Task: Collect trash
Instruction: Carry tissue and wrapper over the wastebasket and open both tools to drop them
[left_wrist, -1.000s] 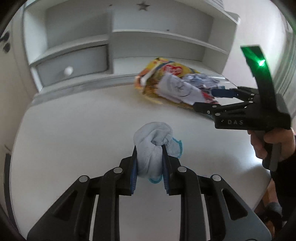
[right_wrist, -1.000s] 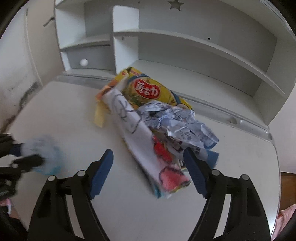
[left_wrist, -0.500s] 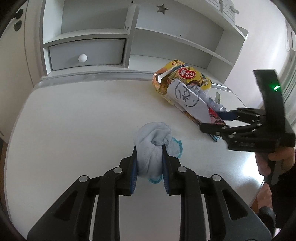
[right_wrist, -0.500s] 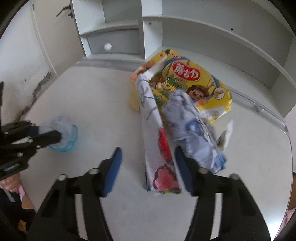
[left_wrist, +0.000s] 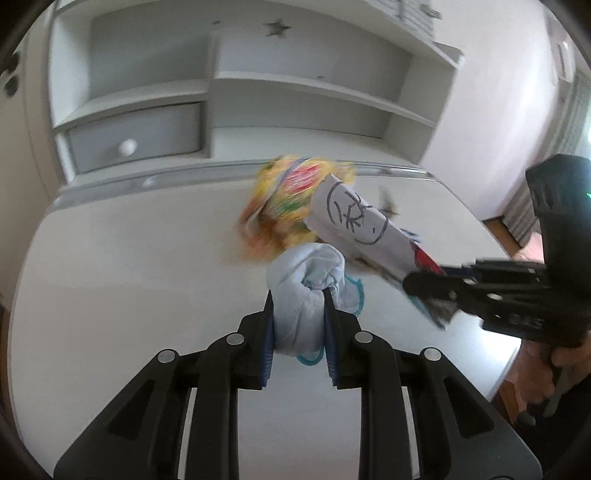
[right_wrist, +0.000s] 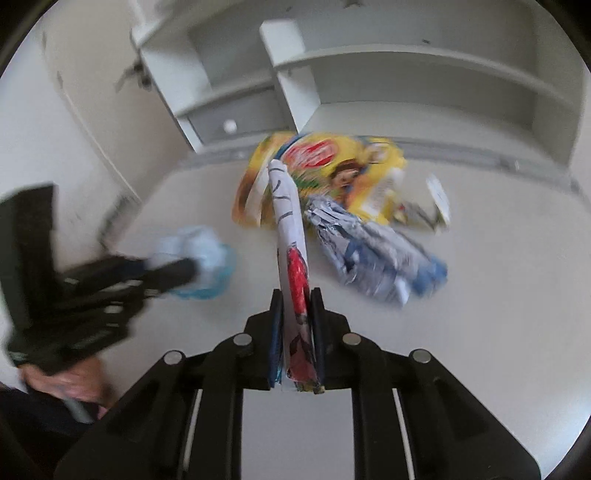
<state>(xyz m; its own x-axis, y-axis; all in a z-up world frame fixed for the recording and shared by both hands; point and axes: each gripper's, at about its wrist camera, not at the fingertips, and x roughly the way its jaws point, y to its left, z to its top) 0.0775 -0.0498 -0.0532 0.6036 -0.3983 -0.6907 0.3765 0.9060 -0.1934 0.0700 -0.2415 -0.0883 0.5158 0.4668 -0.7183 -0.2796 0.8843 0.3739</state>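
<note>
My left gripper (left_wrist: 299, 295) is shut on a crumpled pale-blue face mask (left_wrist: 306, 273), held just above the white desk (left_wrist: 129, 288). In the right wrist view this pair shows blurred at the left: left gripper (right_wrist: 184, 267), mask (right_wrist: 199, 247). My right gripper (right_wrist: 295, 295) is closing its jaws on the near end of a folded paper with a drawing (right_wrist: 291, 229), and the pads press both of its sides. Seen from the left wrist, the paper (left_wrist: 354, 225) slants up from the right gripper (left_wrist: 417, 286). Behind lie a yellow snack bag (right_wrist: 332, 162) and a crumpled silver-blue wrapper (right_wrist: 373, 251).
A white shelf unit with a grey drawer (left_wrist: 136, 136) rises along the desk's back edge. A small paper scrap (right_wrist: 437, 195) lies right of the snack bag. A person's hand (left_wrist: 535, 369) holds the right gripper beyond the desk's right edge.
The right gripper's jaws went from wide open to closed on the drawn paper, which now stands on edge between them. The left gripper kept the mask and came nearer the pile.
</note>
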